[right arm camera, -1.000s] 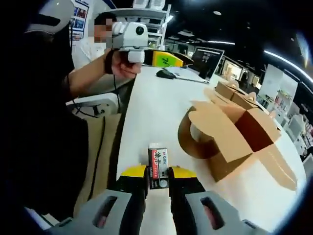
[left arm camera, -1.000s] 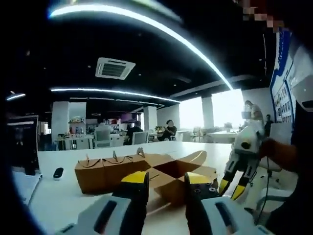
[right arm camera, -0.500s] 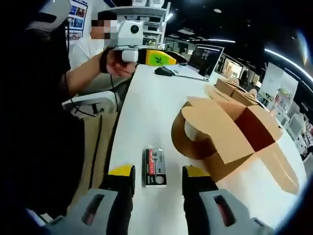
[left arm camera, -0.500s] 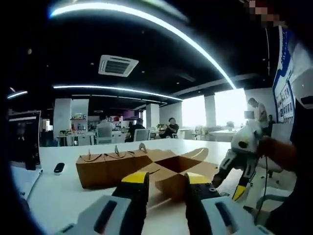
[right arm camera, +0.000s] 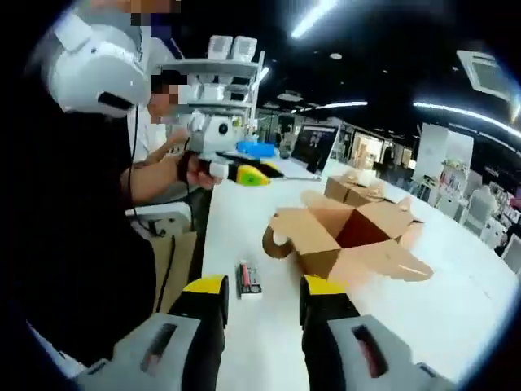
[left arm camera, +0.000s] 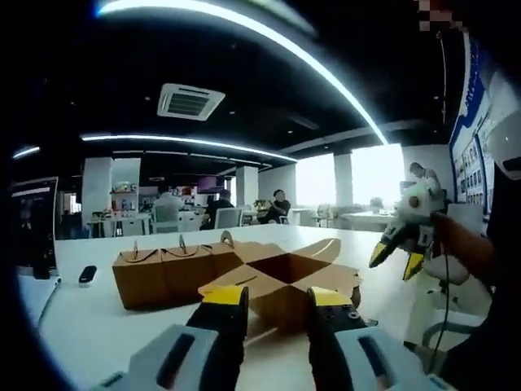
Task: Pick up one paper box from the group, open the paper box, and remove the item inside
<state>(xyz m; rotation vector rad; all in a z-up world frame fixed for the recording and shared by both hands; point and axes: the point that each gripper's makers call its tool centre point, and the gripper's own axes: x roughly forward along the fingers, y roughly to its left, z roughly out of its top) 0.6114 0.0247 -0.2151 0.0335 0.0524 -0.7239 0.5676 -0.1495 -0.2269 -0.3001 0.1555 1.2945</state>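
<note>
Your right gripper (right arm camera: pixel 260 291), jaws apart, has lifted away from the small item (right arm camera: pixel 249 278), now lying free at lower centre on the white table (right arm camera: pixel 456 301). Beyond it the opened paper box (right arm camera: pixel 350 240) gapes. Your left gripper (left arm camera: pixel 277 301) holds its empty jaws apart.

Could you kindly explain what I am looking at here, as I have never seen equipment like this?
A person holds a two-jaw gripper in each hand, with a fisheye camera riding on each. The left gripper view looks over the left gripper; the right gripper view looks over the right gripper. Both stand open and hold nothing. On the white table sits an opened paper box, closed paper boxes beside it, and a small flat item lying near the open box.
</note>
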